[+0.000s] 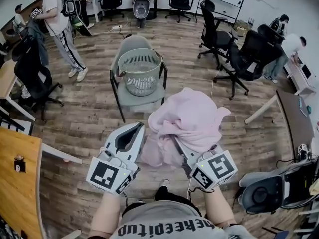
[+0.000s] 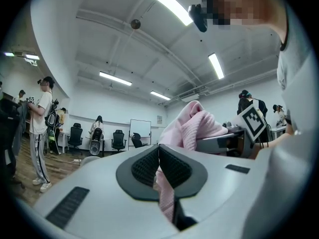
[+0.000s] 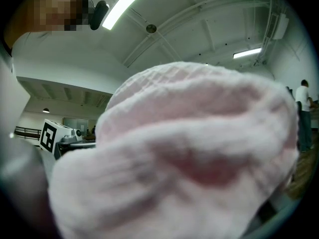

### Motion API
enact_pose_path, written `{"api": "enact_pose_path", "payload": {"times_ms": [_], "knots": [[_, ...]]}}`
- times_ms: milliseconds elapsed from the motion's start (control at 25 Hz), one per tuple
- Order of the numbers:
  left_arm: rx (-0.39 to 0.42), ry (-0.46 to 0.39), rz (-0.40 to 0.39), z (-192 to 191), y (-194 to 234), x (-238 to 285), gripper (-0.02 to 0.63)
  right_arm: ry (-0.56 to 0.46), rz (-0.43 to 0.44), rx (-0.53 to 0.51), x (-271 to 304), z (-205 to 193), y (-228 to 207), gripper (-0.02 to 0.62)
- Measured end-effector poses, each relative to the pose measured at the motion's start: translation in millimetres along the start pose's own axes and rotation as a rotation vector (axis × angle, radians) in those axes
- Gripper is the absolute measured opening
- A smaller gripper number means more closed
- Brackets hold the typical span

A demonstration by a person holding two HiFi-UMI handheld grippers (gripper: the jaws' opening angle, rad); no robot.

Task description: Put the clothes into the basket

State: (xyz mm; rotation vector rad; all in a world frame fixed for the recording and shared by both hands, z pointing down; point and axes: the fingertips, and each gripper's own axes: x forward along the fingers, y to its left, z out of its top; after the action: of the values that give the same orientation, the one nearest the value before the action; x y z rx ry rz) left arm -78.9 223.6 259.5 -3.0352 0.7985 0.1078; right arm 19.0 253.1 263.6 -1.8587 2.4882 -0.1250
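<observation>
A bundled pink garment (image 1: 192, 116) hangs in the air between my two grippers, over the wooden floor. My left gripper (image 1: 141, 133) is shut on a thin fold of it; in the left gripper view the dark pads (image 2: 172, 167) pinch a pink strip (image 2: 166, 198). My right gripper (image 1: 183, 151) is buried under the bulk of the cloth, which fills the right gripper view (image 3: 189, 153) and hides its jaws. A grey mesh laundry basket (image 1: 140, 71) stands ahead on a grey chair (image 1: 130, 97), apart from the garment.
A wooden desk (image 1: 17, 178) lies at my left and a dark table (image 1: 294, 118) at my right. Black office chairs (image 1: 244, 59) stand right of the basket and another (image 1: 32, 81) to its left. A person (image 1: 60, 19) stands at the far left.
</observation>
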Motion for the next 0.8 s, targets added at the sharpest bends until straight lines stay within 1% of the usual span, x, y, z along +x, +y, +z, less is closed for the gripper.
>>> {"api": "enact_pose_path", "payload": {"times_ms": [360,520,800], "knots": [[0.01,0.002,0.057,-7,-5,61,0.015,0.002,0.063,-0.017,14,2,-61,0.238],[0.025,0.019,0.074,-14,-11,78,0.015,0.0,0.069,-0.009,15,-2,-84,0.236],[0.035,0.041,0.082,-17,-11,99,0.015,-0.004,0.071,0.025,20,-3,-107,0.238]]}}
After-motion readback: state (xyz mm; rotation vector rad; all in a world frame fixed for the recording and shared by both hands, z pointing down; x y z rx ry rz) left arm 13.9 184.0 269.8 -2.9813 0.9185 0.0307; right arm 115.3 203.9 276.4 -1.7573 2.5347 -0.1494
